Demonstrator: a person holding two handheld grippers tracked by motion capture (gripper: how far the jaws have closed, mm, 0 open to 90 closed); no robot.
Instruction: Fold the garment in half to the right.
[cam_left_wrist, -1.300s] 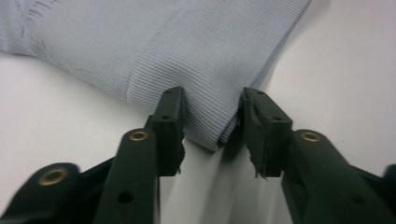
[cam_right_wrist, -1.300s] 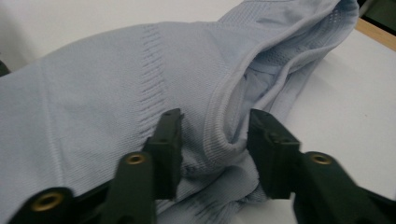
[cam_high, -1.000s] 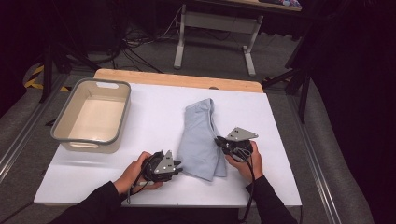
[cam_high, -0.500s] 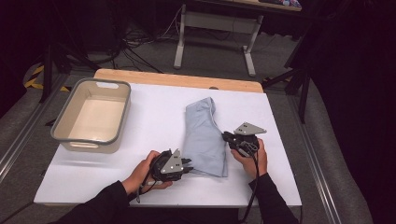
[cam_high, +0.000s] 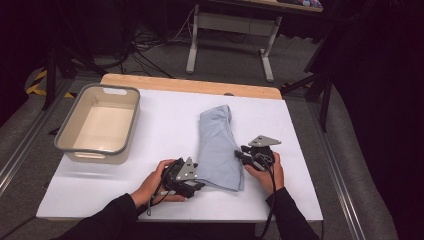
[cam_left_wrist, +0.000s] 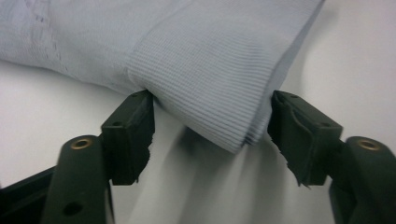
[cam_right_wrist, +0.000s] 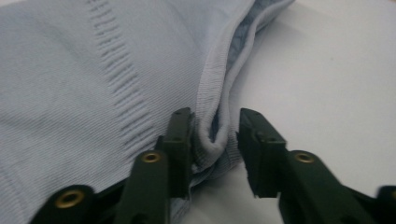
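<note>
Both grippers are sitting low in the high view: our left gripper (cam_high: 197, 186) is touching the lower left corner of the folded pale-blue garment (cam_high: 217, 147), our right gripper (cam_high: 242, 153) its right edge at frame centre, on the white table (cam_high: 165, 120).

Left gripper view: we are seeing the jaws, which have just been opening, standing wide with the garment's (cam_left_wrist: 205, 70) ribbed hem between them, unpressed.

Right gripper view: the jaws have just been opening too; a folded edge of the garment (cam_right_wrist: 93, 84) is lying in the gap against the left pad, clear of the right.
</note>
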